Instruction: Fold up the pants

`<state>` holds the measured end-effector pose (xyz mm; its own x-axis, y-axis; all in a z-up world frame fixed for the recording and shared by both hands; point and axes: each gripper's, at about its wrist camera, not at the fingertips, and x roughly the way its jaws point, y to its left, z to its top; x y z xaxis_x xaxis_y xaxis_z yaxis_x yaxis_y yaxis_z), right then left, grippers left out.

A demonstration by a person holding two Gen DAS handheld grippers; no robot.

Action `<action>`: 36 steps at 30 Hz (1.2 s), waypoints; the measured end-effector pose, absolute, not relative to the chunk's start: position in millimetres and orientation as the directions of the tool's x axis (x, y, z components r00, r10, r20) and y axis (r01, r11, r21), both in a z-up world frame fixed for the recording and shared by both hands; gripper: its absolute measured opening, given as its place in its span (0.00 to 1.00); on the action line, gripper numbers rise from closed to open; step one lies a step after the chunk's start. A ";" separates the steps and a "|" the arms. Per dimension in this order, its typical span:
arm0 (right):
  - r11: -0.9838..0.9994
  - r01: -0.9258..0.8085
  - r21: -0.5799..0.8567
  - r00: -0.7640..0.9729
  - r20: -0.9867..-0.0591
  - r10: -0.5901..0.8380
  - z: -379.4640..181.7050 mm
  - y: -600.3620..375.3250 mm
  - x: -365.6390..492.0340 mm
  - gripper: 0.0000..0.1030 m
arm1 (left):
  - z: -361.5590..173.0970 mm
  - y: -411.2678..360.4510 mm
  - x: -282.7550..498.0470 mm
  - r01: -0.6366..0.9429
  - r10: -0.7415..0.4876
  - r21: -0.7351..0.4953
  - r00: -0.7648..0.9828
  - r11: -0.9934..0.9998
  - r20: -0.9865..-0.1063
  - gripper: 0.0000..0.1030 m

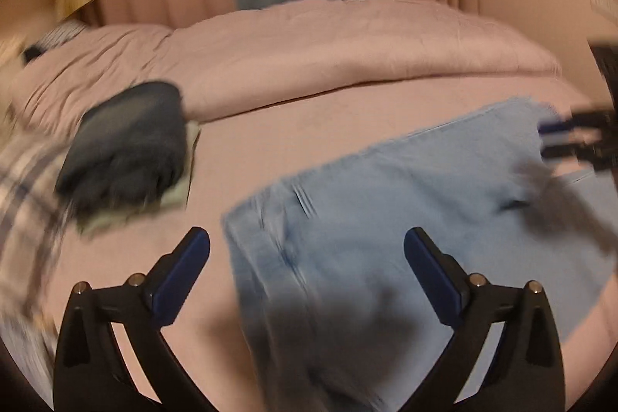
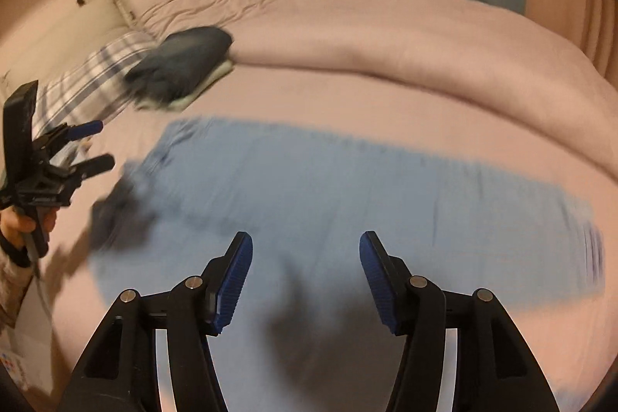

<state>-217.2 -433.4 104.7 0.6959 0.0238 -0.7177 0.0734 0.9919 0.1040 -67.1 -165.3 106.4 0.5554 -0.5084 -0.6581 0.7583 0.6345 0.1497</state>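
Left claw (image 1: 307, 248) spread | right claw (image 2: 306, 251) spread | pants (image 2: 309, 180) flat on bed (image 2: 386, 37)

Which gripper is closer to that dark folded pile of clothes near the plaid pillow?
Left. The left gripper hangs open just beside the dark folded pile, at the pants' waist end. The right gripper hangs open over the pants' middle, farther away.
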 end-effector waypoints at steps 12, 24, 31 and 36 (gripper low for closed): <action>0.993 -0.115 -0.016 0.502 -0.864 0.045 66.1 -466.0 -56.0 0.57 | 49.6 -217.8 68.8 0.881 -0.468 -0.098 0.148 0.462 -0.871 0.87; 0.975 -0.165 -0.147 0.444 -0.894 -0.059 57.3 -443.0 -51.2 0.08 | 45.5 -214.7 76.6 0.873 -0.401 -0.009 0.214 0.488 -0.891 0.17; 0.970 -0.172 -0.171 0.364 -0.926 -0.098 39.3 -434.9 -34.5 0.15 | 39.8 -223.4 83.5 0.876 -0.381 -0.032 0.176 0.481 -0.908 0.36; 0.983 -0.122 -0.134 0.321 -0.943 -0.088 27.9 -452.6 -27.0 0.69 | 26.3 -228.7 95.1 0.864 -0.346 -0.031 0.167 0.502 -0.923 0.60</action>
